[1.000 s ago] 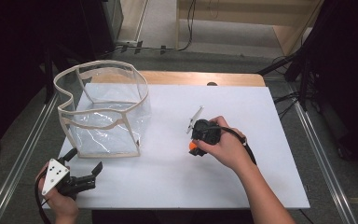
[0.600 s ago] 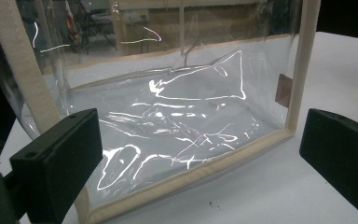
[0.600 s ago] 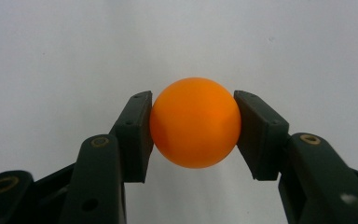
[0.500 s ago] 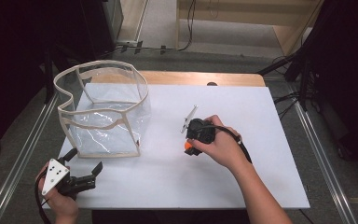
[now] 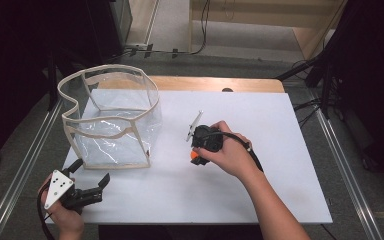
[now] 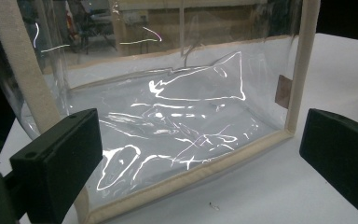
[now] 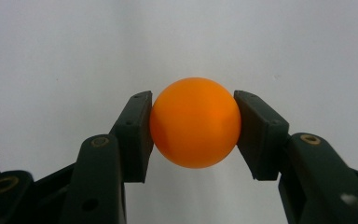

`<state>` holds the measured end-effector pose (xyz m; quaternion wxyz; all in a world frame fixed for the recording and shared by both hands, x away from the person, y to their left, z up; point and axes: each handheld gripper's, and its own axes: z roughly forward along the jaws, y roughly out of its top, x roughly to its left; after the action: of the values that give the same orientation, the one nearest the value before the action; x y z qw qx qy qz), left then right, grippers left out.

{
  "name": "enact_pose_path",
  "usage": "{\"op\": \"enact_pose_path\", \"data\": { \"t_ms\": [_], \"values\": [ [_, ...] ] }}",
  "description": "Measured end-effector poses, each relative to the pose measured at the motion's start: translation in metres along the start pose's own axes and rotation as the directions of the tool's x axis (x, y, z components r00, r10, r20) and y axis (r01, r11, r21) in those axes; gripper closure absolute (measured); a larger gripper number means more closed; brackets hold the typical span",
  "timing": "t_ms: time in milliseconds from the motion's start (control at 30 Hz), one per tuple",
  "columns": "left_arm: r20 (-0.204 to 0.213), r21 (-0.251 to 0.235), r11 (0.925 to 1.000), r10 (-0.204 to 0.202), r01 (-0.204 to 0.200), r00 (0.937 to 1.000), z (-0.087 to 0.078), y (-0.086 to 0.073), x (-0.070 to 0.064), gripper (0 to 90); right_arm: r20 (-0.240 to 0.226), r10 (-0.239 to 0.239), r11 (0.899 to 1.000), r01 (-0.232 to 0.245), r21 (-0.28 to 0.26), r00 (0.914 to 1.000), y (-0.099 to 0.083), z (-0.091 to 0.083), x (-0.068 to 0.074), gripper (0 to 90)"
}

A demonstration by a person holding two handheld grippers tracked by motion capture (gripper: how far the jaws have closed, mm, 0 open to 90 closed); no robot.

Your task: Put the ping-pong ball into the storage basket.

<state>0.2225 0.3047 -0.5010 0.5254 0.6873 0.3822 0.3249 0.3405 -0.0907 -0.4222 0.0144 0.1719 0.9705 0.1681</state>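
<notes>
One orange ball (image 7: 195, 122) clamped in right tool (image 7: 193, 128), one clear bag (image 5: 111, 120) nearby

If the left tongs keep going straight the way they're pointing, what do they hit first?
Most likely the clear bag: its transparent side wall and beige bottom trim sit straight ahead of the open left tongs, with bare white table between them. The gap's depth is hard to judge.

A lab or studio: white-topped table (image 5: 260, 200) with metal frame rails (image 5: 347, 170) (dark curtains (image 5: 10, 75) around), floor cables (image 5: 200, 30).
</notes>
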Motion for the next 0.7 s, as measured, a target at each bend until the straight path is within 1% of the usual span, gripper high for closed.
{"op": "enact_pose_path", "data": {
  "t_ms": [33, 67, 100, 133, 200, 467, 500, 700],
  "values": [
    [0.0, 0.0, 1.0, -0.001, 0.001, 1.0, 0.0, 0.0, 0.0, 0.0, 0.002, -0.01, 1.0, 0.01, -0.003, 0.9999, 0.001, 0.0, 0.0, 47.6],
    [-0.001, 0.0, 1.0, -0.001, 0.001, 1.0, 0.0, 0.0, 0.0, 0.0, 0.0, 0.001, 1.0, -0.001, 0.002, 1.0, 0.003, 0.0, 0.0, 47.6],
    [0.0, 0.0, 1.0, -0.001, 0.001, 1.0, 0.0, 0.0, 0.0, 0.0, 0.0, -0.001, 1.0, 0.001, 0.0, 1.0, 0.003, 0.0, 0.001, 47.6],
    [-0.001, 0.0, 1.0, -0.002, 0.002, 1.0, 0.0, 0.0, 0.0, 0.0, 0.0, -0.014, 1.0, 0.014, -0.006, 0.9999, 0.004, 0.0, 0.0, 47.6],
    [0.0, 0.0, 1.0, 0.0, 0.0, 1.0, 0.0, 0.0, 0.0, 0.0, -0.003, -0.006, 1.0, 0.006, -0.003, 1.0, 0.006, -0.001, 0.0, 47.6],
    [0.001, -0.001, 1.0, -0.003, 0.003, 1.0, 0.0, 0.0, 0.0, 0.0, -0.003, -0.025, 1.0, 0.025, -0.009, 0.9997, 0.015, -0.005, 0.0, 47.6],
    [0.001, -0.001, 1.0, -0.003, 0.003, 1.0, 0.0, 0.0, 0.0, 0.0, -0.005, -0.02, 1.0, 0.02, -0.008, 0.9998, 0.016, -0.005, 0.001, 47.6],
    [0.002, -0.002, 1.0, -0.003, 0.003, 1.0, 0.0, 0.0, 0.0, 0.0, -0.007, -0.037, 0.999, 0.037, -0.012, 0.9993, 0.023, -0.006, 0.001, 47.6]
  ]
}}
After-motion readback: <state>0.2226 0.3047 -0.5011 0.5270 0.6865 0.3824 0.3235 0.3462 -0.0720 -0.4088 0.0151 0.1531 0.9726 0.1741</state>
